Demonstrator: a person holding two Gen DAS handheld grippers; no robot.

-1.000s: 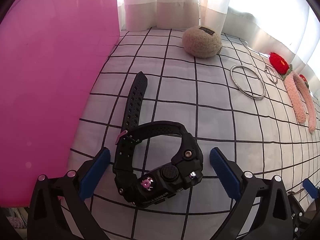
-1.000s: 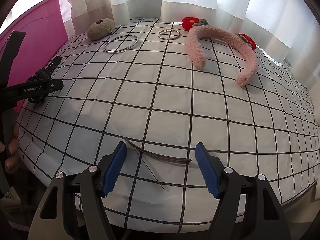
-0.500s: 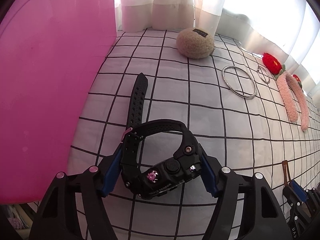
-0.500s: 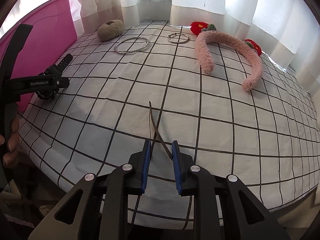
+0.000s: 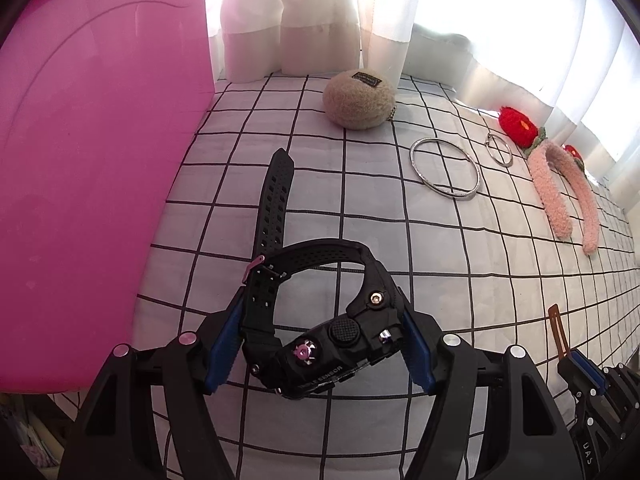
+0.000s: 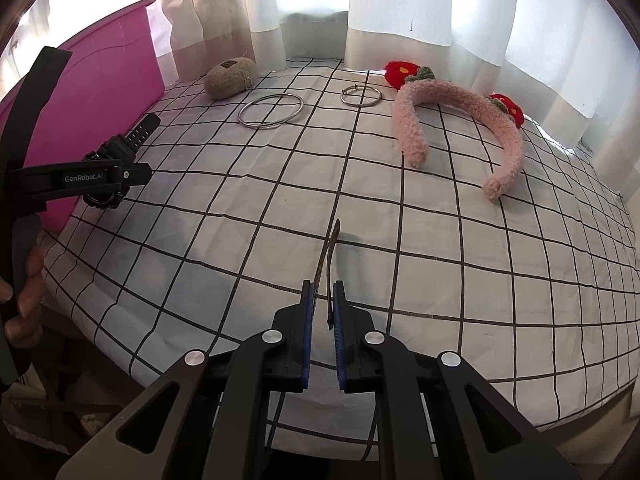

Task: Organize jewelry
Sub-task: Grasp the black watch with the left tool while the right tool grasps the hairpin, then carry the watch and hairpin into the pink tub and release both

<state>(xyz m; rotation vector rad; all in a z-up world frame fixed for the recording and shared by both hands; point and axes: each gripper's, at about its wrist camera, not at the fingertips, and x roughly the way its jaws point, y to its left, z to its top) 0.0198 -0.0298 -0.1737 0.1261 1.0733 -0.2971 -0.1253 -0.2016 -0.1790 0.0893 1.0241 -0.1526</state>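
My left gripper (image 5: 320,334) is shut on a black watch (image 5: 320,320); its blue pads press the strap and the case, and the loose strap end lies on the checked cloth. From the right wrist view the watch (image 6: 120,148) sits in the left gripper (image 6: 100,184) beside the pink bin (image 6: 100,92). My right gripper (image 6: 323,304) is shut on a thin brown hair clip (image 6: 329,256) and holds it just above the cloth. The clip also shows in the left wrist view (image 5: 558,328).
A large silver bangle (image 6: 272,111), a small silver hoop (image 6: 361,96), a pink fuzzy headband with red flowers (image 6: 452,100) and a beige plush pouch (image 6: 230,78) lie at the far side. The pink bin's wall (image 5: 80,160) fills the left. White curtains hang behind.
My left gripper closed around the watch. My right gripper closed on the hair clip, turned it end-on and raised it off the cloth.
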